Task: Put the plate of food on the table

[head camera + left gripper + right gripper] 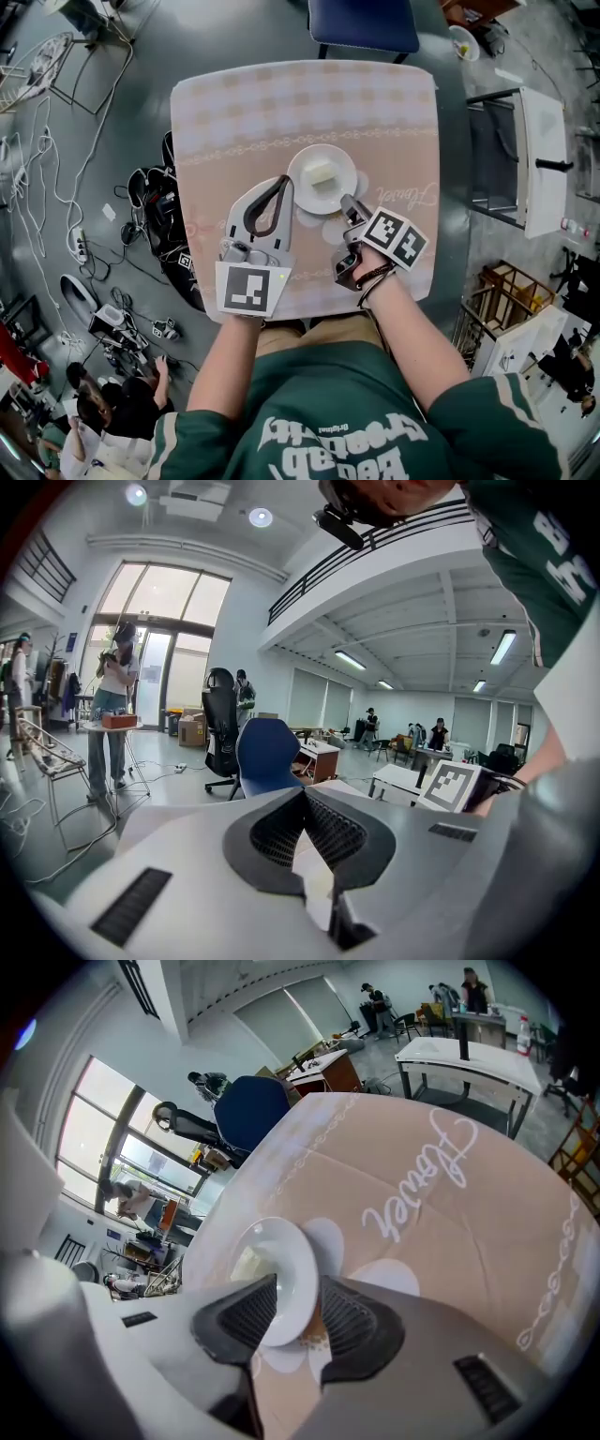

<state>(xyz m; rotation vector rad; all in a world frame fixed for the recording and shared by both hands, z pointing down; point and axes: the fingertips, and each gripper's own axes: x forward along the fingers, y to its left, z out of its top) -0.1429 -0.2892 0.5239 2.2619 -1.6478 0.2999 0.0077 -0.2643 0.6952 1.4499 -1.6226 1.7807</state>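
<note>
Placing is done and the release is in hand. My right gripper (pixel 347 206) has its jaws apart around the rim of the white round plate (pixel 300 187), which rests mid-table on the pink checked tablecloth (pixel 281 103) and carries a pale food block (pixel 323 172). My left gripper (pixel 283 181), closed and empty, sits just beside it. Next, I judge, I back the right gripper straight off, as the table edges lie well away.

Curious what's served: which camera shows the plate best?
Head view: the whole plate and its pale food block show from above. Right gripper view sees it obliquely, food mostly hidden; left gripper view misses it.
</note>
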